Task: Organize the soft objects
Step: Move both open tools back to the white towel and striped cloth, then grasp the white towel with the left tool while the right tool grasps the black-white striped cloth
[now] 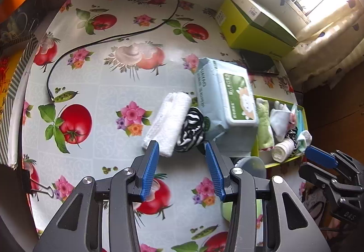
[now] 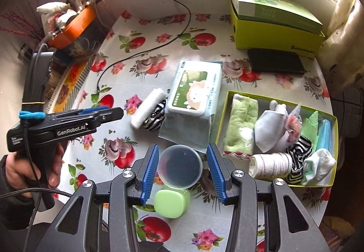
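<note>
Both tongs, left [image 1: 182,152] and right [image 2: 182,154], stand parted and empty. One rolled white towel [image 1: 168,124] and one zebra-striped cloth [image 1: 192,129] lie touching on the floral worktop [image 1: 102,83], beside one wet-wipes pack [image 2: 195,95]. The yellow-green cardboard tray [image 2: 229,95] holds several rolled cloths and socks.

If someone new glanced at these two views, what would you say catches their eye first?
Probably the loud tablecloth with its tomatoes and flowers, and on it the wet wipes pack lying at mid-table. To its right, a yellow-green tray is crowded with rolled socks and small cloths, while a white towel roll and a striped sock lie outside it, just left of the pack.
</note>
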{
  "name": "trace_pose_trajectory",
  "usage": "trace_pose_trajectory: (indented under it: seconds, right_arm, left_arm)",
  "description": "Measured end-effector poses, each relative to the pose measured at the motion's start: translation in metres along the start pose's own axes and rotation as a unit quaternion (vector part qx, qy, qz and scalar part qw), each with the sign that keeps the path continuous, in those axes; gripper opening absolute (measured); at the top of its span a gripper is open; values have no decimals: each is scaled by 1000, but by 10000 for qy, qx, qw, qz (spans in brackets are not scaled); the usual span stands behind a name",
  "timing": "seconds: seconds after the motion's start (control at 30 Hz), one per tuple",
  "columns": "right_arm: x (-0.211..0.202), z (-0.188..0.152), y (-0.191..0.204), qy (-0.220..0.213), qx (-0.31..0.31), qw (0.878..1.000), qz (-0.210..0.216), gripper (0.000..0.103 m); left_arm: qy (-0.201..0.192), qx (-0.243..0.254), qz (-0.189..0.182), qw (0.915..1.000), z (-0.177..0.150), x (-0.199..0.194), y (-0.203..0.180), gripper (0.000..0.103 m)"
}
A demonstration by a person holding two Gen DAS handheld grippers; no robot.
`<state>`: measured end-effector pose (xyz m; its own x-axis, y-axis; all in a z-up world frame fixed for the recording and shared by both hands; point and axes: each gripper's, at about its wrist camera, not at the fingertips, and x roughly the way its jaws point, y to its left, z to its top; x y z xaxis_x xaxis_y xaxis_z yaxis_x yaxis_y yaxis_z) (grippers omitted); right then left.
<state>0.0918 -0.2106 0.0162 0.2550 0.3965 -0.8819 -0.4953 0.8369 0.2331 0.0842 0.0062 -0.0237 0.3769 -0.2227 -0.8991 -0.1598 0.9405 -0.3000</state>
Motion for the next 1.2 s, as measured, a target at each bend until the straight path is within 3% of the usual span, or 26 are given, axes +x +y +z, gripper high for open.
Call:
trace_pose_trajectory:
  seconds: [0.63,0.73,0.8,0.9,1.2]
  right_arm:
    - [30,14,17,404,-215,9989,107,43]
    - [34,17,22,449,-317,9984,153,43]
    - [37,19,26,479,-386,9979,179,43]
    - [44,24,33,511,-508,9972,219,43]
    - [87,40,63,787,-860,9925,360,43]
  left_arm:
    - [559,230,308,9977,13,85,14,44]
    - [471,116,301,9984,10,84,21,37]
    - [424,39,311,9986,9,80,25,25]
    - [362,-119,371,9986,5,72,35,20]
    - [210,-775,687,9944,-24,42,80,18]
